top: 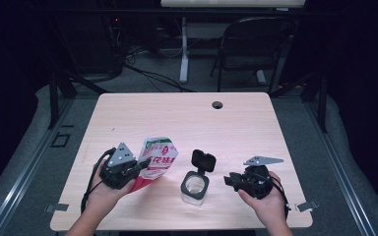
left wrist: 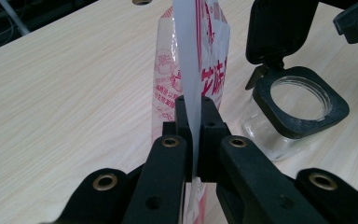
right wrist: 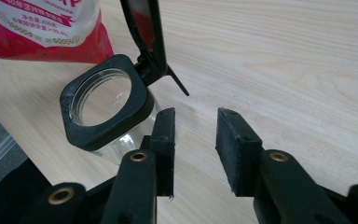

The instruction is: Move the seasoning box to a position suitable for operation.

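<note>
One tongs point(left wrist: 193, 140) pinches pouch point(left wrist: 191, 60) edge.

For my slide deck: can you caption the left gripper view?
Left hand-held gripper pinching a red-and-white pouch upright beside an open-lidded glass jar.

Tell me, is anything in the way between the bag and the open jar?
Nothing visible is. The left gripper holds the red-and-white bag just left of the glass jar, with bare table between them. The jar's black lid is flipped up at the far side, leaving the mouth open.
</note>
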A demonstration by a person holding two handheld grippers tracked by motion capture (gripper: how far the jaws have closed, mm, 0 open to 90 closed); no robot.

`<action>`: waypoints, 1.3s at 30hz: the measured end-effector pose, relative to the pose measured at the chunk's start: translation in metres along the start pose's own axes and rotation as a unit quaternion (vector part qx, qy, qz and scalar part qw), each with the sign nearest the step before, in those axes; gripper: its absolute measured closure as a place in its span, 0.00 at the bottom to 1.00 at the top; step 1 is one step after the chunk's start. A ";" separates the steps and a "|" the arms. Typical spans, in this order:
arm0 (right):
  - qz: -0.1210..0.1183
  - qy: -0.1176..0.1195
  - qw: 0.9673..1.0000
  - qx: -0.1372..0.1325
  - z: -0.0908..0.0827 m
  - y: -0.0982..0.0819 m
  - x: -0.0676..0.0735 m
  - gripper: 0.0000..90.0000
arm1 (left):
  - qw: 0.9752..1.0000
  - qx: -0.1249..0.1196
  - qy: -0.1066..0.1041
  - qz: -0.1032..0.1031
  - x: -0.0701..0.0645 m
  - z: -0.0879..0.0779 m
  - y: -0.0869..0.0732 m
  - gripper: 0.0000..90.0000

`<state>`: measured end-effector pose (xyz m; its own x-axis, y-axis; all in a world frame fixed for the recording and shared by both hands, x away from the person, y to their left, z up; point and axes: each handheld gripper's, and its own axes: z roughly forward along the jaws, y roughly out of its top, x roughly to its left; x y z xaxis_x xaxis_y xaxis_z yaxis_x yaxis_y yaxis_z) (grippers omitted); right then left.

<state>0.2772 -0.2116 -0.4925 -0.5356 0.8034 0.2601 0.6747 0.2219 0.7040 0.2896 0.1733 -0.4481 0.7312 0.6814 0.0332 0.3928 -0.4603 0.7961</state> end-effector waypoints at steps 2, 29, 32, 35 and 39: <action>-0.005 0.000 1.000 0.000 0.000 0.000 0.001 0.75 | 1.000 -0.002 -0.005 -0.002 0.000 0.000 -0.002 1.00; -0.076 0.042 0.996 0.003 -0.014 0.019 0.034 0.71 | 0.997 -0.013 -0.060 -0.039 -0.016 0.000 -0.033 1.00; -0.082 0.051 0.995 0.006 -0.012 0.021 0.038 0.70 | 0.997 -0.011 -0.067 -0.047 -0.018 0.001 -0.040 1.00; -0.090 0.070 0.993 0.014 -0.002 0.022 0.047 0.69 | 0.996 -0.007 -0.070 -0.057 -0.018 0.002 -0.046 1.00; -0.103 0.083 0.991 0.025 0.007 0.024 0.056 0.69 | 0.994 -0.004 -0.082 -0.070 -0.019 0.003 -0.053 1.00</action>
<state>0.2667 -0.1573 -0.4655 -0.7376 0.6377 0.2221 0.5650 0.4026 0.7203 0.2564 0.1837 -0.4928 0.7510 0.6361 -0.1770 0.4931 -0.3621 0.7910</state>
